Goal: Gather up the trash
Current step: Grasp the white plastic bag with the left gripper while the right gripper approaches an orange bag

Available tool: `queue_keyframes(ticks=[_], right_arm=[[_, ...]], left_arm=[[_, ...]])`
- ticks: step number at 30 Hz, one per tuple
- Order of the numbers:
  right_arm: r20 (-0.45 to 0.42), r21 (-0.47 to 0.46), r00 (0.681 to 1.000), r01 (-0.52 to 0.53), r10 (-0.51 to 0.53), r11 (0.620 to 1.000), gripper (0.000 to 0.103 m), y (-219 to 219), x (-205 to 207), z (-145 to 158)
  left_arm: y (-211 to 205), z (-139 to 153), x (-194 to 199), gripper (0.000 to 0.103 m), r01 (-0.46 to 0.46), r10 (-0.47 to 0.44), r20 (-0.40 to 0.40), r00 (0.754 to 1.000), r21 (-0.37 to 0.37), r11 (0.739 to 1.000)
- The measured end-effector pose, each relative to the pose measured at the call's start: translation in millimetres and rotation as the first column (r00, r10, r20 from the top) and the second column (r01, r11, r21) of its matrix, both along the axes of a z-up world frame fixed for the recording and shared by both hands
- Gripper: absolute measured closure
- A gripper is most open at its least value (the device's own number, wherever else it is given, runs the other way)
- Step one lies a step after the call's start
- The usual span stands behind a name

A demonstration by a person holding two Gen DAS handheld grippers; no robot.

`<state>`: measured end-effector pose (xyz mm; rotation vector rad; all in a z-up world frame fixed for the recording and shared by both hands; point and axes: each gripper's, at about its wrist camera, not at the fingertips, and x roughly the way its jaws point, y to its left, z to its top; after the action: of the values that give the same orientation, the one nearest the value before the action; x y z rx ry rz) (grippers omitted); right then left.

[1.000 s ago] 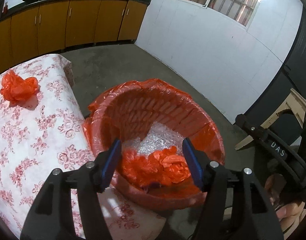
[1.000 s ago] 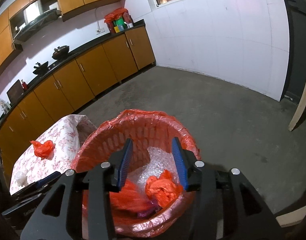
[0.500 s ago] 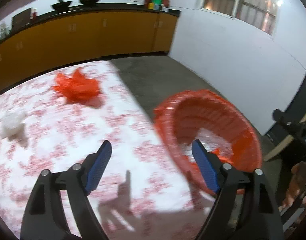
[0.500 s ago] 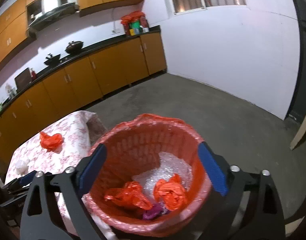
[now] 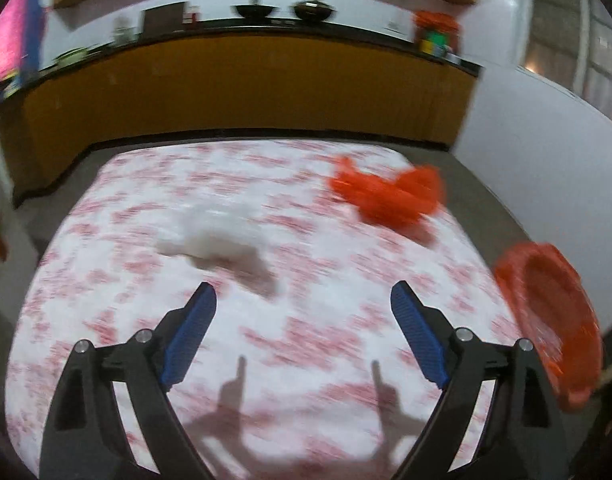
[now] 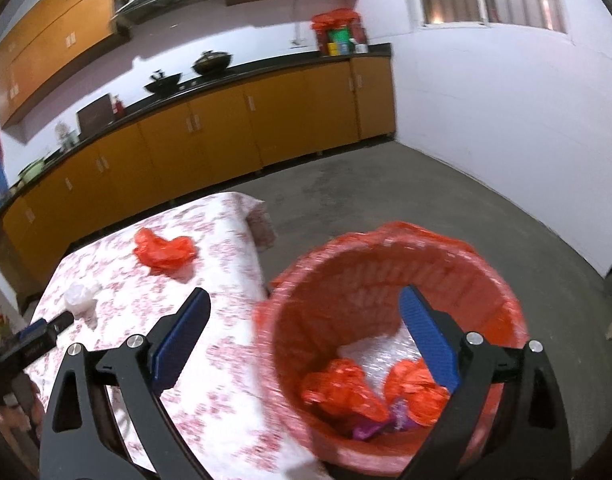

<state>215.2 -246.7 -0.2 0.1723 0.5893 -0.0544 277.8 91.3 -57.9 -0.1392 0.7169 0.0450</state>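
My left gripper (image 5: 302, 288) hovers over the flowered tablecloth (image 5: 117, 320), its jaws opening with nothing between them. A white crumpled wad (image 5: 217, 232) lies just ahead on its left, and an orange plastic bag (image 5: 390, 196) lies farther off to the right. The orange-lined basket (image 5: 518, 276) stands beside the table's right edge. My right gripper (image 6: 303, 291) is open and empty above the basket (image 6: 346, 292). Inside the basket lie two orange bags (image 6: 342, 396), bubble wrap and a purple scrap. The right wrist view also shows the orange bag (image 6: 163, 250), the white wad (image 6: 79, 296) and the left gripper's tip (image 6: 45, 330).
Orange-brown kitchen cabinets (image 6: 225, 128) under a dark counter with pots run along the far wall. Bare concrete floor (image 6: 406, 192) lies between the table, the basket and the white wall (image 6: 506, 120). The tablecloth (image 6: 225, 280) hangs over the table's edge next to the basket.
The left gripper swung from over the basket to over the table and opened wider. The right gripper opened wide and drew back a little; the orange bags now lie in the basket.
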Motion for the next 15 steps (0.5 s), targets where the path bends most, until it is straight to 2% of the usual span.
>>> queue_keyframes(ticks=[3, 6, 11, 15], right_arm=[[0.011, -0.02, 0.999, -0.049, 0.05, 0.999, 0.008, 23, 14, 2], [0.022, -0.037, 0.996, -0.09, 0.091, 0.995, 0.008, 44, 27, 2], [0.018, -0.073, 0.989, -0.145, 0.147, 0.987, 0.008, 84, 61, 0], [0.006, -0.065, 0.984, -0.177, 0.178, 0.982, 0.008, 106, 85, -7]], left_arm=[[30, 1, 14, 0.016, -0.096, 0.096, 0.023, 0.995, 0.01, 0.995], [46, -2, 34, 0.016, -0.14, 0.14, 0.006, 0.99, 0.005, 0.99], [64, -16, 61, 0.016, -0.158, 0.156, -0.06, 0.986, -0.041, 0.987], [70, -29, 81, 0.016, -0.175, 0.17, -0.102, 0.98, -0.038, 0.984]])
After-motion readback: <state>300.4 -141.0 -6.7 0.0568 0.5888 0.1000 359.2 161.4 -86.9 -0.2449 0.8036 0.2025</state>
